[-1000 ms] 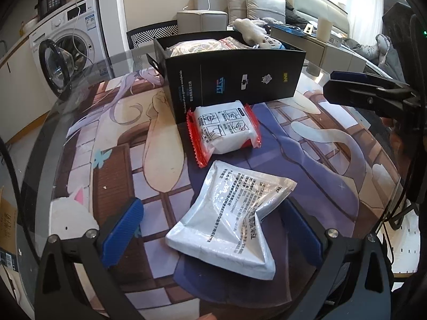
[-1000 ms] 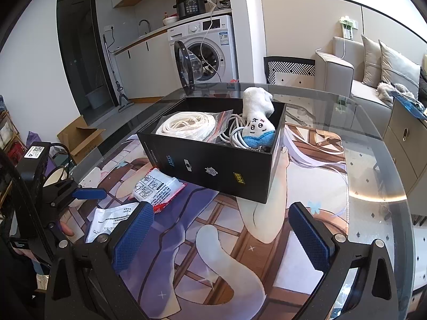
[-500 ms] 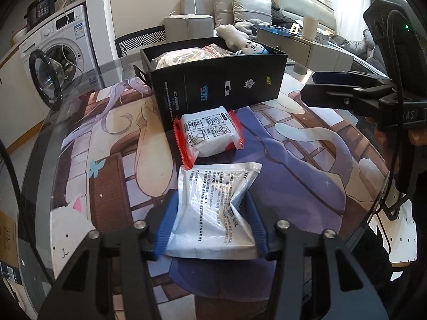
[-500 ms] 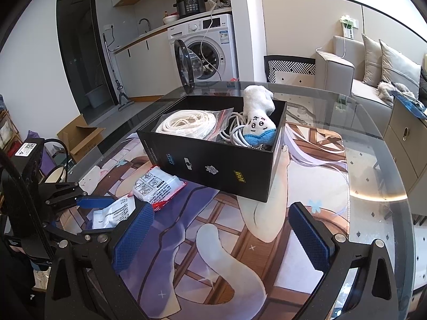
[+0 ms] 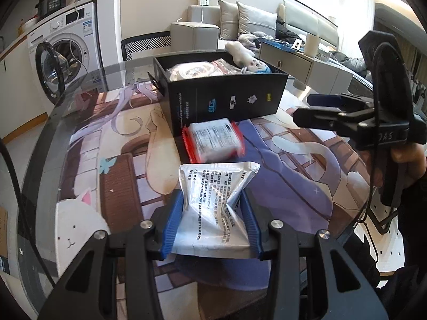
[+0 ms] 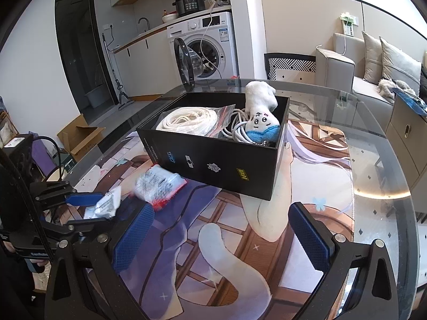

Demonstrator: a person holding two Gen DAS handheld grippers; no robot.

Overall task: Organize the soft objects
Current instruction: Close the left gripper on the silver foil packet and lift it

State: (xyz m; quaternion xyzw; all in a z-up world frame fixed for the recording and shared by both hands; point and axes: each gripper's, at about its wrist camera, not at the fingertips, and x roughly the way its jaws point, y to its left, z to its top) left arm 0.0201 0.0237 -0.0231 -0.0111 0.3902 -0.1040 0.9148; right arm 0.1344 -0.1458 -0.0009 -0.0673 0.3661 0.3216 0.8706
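My left gripper [image 5: 212,213] is shut on a silver-white soft packet [image 5: 213,202] and holds it above the printed mat; the packet also shows in the right wrist view [image 6: 105,205]. A red-edged white packet [image 5: 213,141] lies in front of the black box [image 5: 226,101], blurred in the right wrist view [image 6: 160,186]. The box [image 6: 213,160] holds a bagged white rope coil [image 6: 186,118], cables and a white plush toy [image 6: 263,114]. My right gripper [image 6: 221,242] is open and empty, near the table's front right.
The round glass table [image 6: 387,160] carries a printed anime mat [image 6: 267,240]. A washing machine [image 6: 205,45] with its door open stands behind, a sofa [image 6: 373,66] to the right. The right gripper's body [image 5: 360,125] hangs at the right of the left wrist view.
My left gripper closed on the silver-white packet and lifted it off the mat. The red-edged packet shifted slightly. The right gripper stayed in place.
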